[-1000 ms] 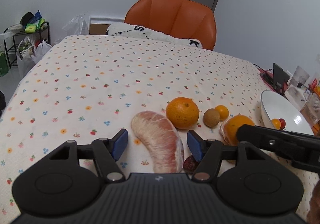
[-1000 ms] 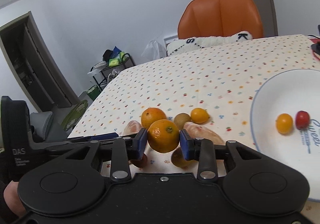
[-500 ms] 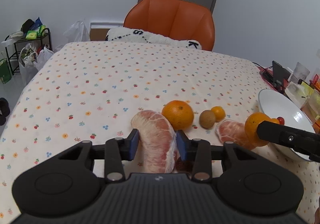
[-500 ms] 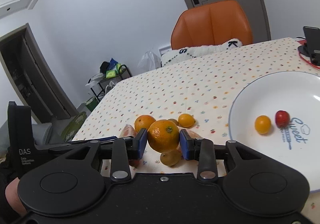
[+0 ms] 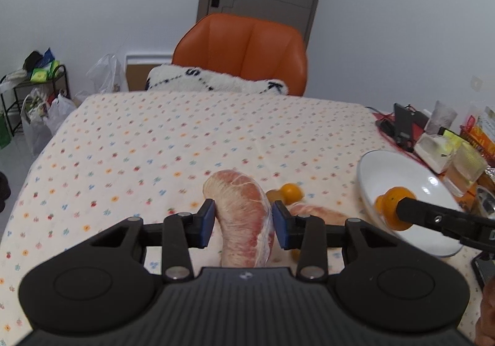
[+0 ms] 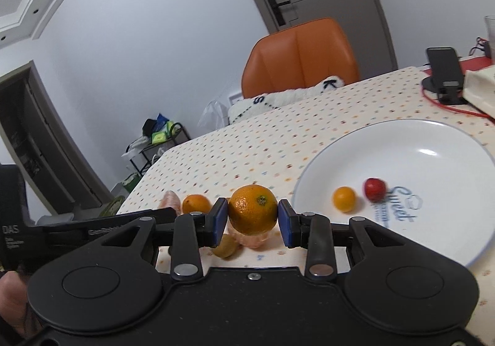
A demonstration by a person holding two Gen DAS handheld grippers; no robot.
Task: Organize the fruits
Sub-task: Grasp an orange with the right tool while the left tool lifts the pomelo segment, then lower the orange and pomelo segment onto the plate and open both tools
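Note:
My left gripper (image 5: 243, 222) is shut on a pink peeled pomelo segment (image 5: 244, 213), held above the flowered tablecloth (image 5: 139, 160). My right gripper (image 6: 252, 217) is shut on an orange (image 6: 253, 210), held in the air by the near-left rim of the white plate (image 6: 402, 145). From the left wrist view that orange (image 5: 391, 207) hangs over the plate's rim (image 5: 365, 166). A small orange fruit (image 6: 344, 198) and a red fruit (image 6: 375, 190) lie in the plate. On the cloth lie another orange (image 6: 196, 203), a kiwi (image 6: 225, 245), a small orange (image 5: 292, 191) and a second pomelo segment (image 5: 318, 213).
An orange chair (image 5: 241, 52) with a white cushion (image 5: 213, 83) stands at the table's far edge. A phone on a stand (image 6: 444, 67), boxes and a glass (image 5: 467, 166) crowd the right side behind the plate. A rack with bags (image 5: 31, 92) stands on the floor at left.
My left gripper went from open to shut on the pomelo segment and lifted it off the cloth. My right gripper carried the orange rightward to the plate's rim.

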